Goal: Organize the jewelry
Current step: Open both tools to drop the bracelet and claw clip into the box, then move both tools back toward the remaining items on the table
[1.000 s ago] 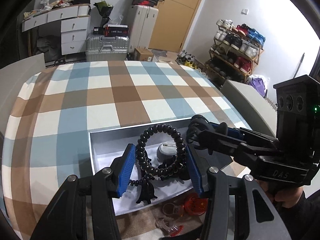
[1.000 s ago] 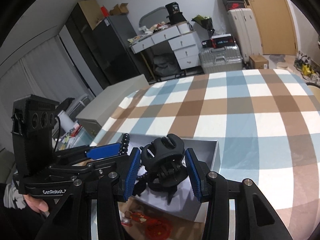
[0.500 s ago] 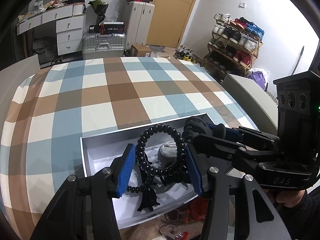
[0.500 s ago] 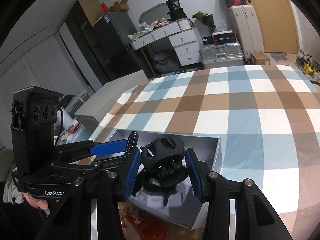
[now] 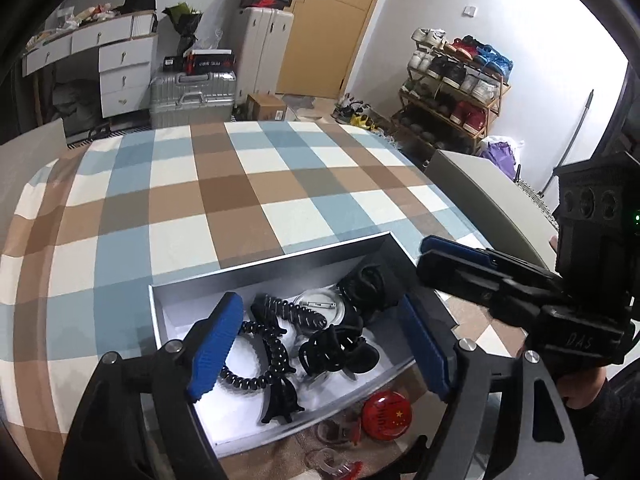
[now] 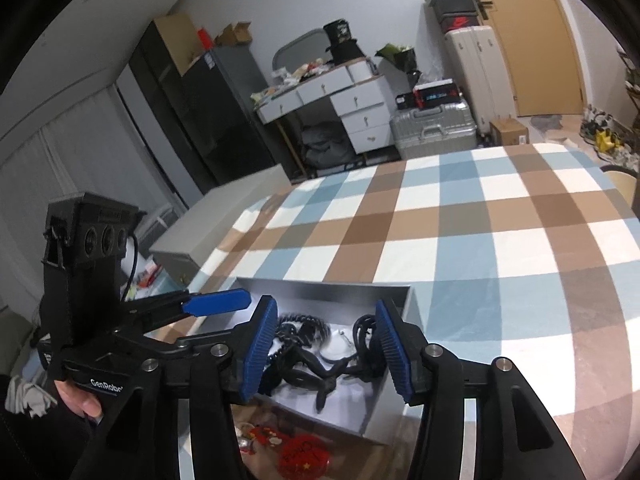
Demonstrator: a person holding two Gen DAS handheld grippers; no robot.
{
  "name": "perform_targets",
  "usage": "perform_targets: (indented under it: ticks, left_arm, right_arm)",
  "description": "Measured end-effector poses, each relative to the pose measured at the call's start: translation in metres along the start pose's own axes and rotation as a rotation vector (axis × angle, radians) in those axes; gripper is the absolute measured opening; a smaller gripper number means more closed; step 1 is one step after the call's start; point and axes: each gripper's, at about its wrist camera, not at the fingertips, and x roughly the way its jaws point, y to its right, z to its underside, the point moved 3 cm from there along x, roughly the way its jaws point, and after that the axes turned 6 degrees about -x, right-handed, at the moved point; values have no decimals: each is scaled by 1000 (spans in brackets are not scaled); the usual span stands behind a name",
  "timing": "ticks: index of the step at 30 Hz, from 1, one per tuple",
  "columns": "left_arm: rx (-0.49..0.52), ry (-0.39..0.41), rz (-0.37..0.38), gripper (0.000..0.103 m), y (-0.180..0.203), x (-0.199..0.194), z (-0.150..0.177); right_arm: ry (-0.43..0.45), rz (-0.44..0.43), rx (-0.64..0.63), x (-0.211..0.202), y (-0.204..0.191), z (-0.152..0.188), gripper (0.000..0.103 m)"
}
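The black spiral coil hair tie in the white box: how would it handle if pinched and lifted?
The black spiral coil hair tie lies in a loose, uneven loop, so it would probably sag and stretch rather than hold shape. It looks thin and light. It touches the black claw clip, which might snag and drag along.

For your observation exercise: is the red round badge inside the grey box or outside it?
Outside: the red badge lies on the tablecloth, just past the grey box's near wall.

Dim, cool indoor light; white glare blows out the wall right of the shoe rack (image 5: 456,76) — fisheye bending and dark vignetting at the edges, slight overall softness.
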Motion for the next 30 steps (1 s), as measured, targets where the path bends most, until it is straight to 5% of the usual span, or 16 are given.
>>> perform_targets:
  ticks: [17, 27, 30]
  left_arm:
    - [7, 92, -38, 77, 17, -42, 9]
    - [-11, 122, -61, 93, 28, -62, 27]
    - [-71, 105, 25, 102, 27, -65, 36]
  right_arm:
    - [106, 50, -14, -54, -17, 5, 81]
    - [166, 69, -14, -89, -28, 15, 99]
    - [179, 74, -19, -97, -30, 22, 103]
